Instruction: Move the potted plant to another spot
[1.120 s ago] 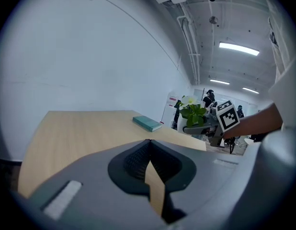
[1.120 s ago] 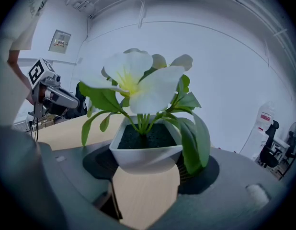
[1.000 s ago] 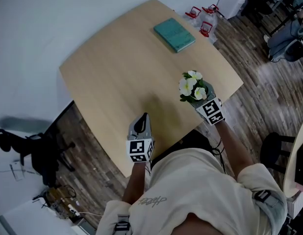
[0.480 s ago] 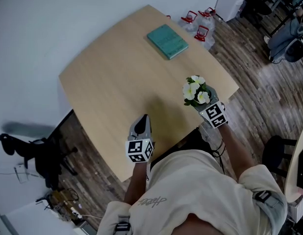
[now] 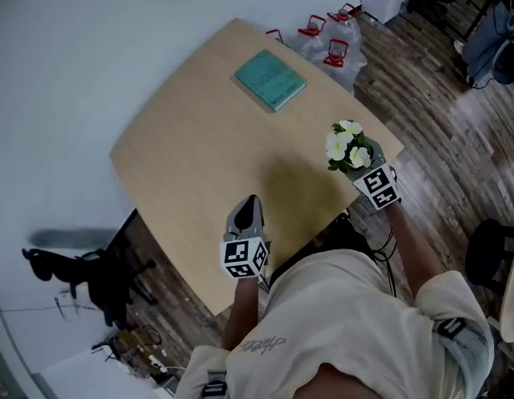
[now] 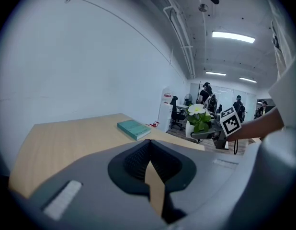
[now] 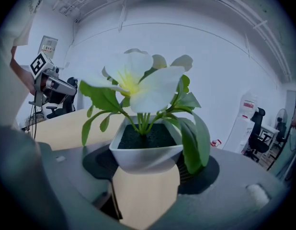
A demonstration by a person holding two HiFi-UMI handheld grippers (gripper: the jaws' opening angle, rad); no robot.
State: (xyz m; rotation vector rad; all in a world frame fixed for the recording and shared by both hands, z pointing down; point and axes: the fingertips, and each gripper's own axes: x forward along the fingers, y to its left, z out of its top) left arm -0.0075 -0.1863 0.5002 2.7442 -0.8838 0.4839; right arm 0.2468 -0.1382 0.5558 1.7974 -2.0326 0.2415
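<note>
Plant: white-flowered potted plant (image 5: pixel 348 146), upright in its white pot, held at the near right edge of the tan table (image 5: pixel 190 140), well apart from the teal book (image 5: pixel 270 79).
Right gripper (image 7: pixel 147 163): jaws wide, clamped on the pot's 2 sides.
Left gripper (image 6: pixel 149 146): jaws pressed together, nothing between them, over the table's near edge.
Floor: 3 clear jugs with red handles (image 5: pixel 328 44) past the far corner.

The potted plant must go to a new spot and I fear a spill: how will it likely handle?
The potted plant is probably light: the right gripper holds it alone, upright. Its smooth white pot might slip if the squeeze loosens. The flowers and leaves look floppy, so they would likely sway.
</note>
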